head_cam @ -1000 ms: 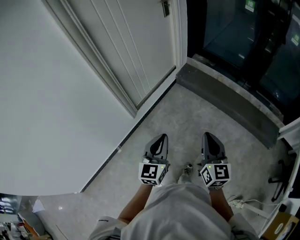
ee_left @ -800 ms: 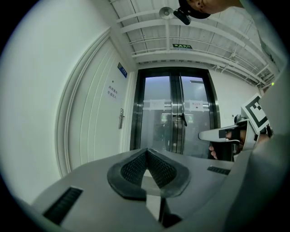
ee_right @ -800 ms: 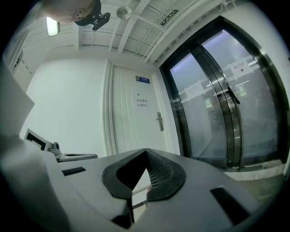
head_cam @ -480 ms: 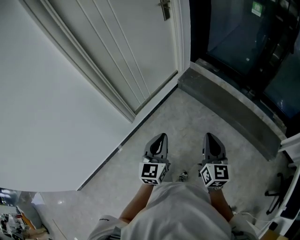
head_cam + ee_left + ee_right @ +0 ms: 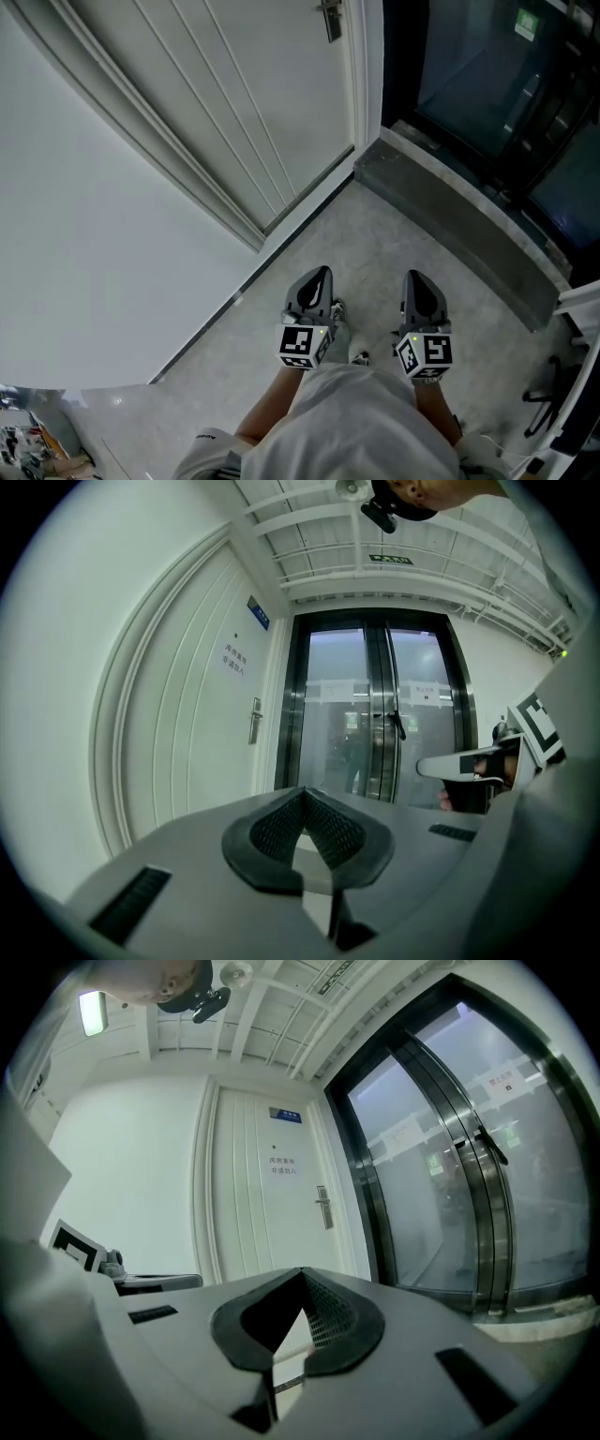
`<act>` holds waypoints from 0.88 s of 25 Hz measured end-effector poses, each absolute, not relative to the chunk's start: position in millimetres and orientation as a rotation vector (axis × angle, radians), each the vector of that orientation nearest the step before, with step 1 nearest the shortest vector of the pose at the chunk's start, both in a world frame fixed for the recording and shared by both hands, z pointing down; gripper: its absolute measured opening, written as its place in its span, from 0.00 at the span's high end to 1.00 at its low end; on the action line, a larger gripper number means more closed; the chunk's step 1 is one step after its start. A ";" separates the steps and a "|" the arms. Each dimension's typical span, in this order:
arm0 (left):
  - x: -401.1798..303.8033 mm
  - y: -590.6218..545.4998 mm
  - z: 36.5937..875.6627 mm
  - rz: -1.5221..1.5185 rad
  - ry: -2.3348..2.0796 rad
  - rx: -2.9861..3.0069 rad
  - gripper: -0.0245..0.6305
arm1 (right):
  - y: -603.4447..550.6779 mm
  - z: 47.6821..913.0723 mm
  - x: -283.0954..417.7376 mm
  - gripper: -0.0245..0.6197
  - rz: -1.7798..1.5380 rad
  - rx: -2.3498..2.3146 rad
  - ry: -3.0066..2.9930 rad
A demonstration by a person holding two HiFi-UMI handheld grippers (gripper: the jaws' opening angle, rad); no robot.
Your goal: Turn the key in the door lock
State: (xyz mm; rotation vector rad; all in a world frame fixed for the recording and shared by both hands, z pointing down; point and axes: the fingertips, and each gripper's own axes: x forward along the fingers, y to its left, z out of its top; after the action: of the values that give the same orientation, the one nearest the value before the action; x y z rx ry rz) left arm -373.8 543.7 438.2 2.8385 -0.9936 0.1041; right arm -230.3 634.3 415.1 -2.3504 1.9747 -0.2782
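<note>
- At 12 o'clock, your head view's edge cuts off the lock plate (image 5: 329, 19)
- In both gripper views it is too small for you to tell whether it holds a key
- The door signs (image 5: 284, 1166) are too small to read

Dark glass doors (image 5: 473, 80) stand behind a grey stone threshold (image 5: 441, 211)
</note>
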 end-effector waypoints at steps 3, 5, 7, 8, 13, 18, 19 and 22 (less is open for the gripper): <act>-353.1 518.9 434.9 0.100 -0.966 2.847 0.95 | 609.6 411.3 -214.4 0.98 -0.266 -2.361 1.974; -337.3 502.6 431.0 0.093 -0.937 2.863 0.95 | 592.0 406.9 -201.6 0.98 -0.266 -2.370 1.948; -322.6 485.1 429.9 0.089 -0.910 2.875 0.95 | 574.7 405.3 -190.8 0.98 -0.265 -2.372 1.927; -315.9 475.5 429.9 0.089 -0.900 2.877 0.95 | 565.8 404.4 -186.7 0.98 -0.261 -2.369 1.925; -281.6 428.2 429.4 0.091 -0.834 2.902 0.95 | 521.5 403.6 -163.2 0.98 -0.243 -2.405 1.898; -262.1 383.2 432.3 0.124 -0.785 2.914 0.95 | 474.8 403.1 -149.9 0.98 -0.208 -2.432 1.917; -259.0 376.3 433.8 0.131 -0.775 2.916 0.95 | 466.7 402.2 -148.3 0.98 -0.204 -2.434 1.917; -251.0 355.3 430.3 0.110 -0.748 2.933 0.95 | 443.3 405.7 -145.9 0.98 -0.228 -2.443 1.907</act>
State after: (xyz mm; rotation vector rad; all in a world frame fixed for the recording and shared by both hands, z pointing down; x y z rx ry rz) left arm -251.0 355.3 430.3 2.9330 -0.7481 0.1098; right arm -145.9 443.3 405.7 -2.4430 1.9067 -0.2282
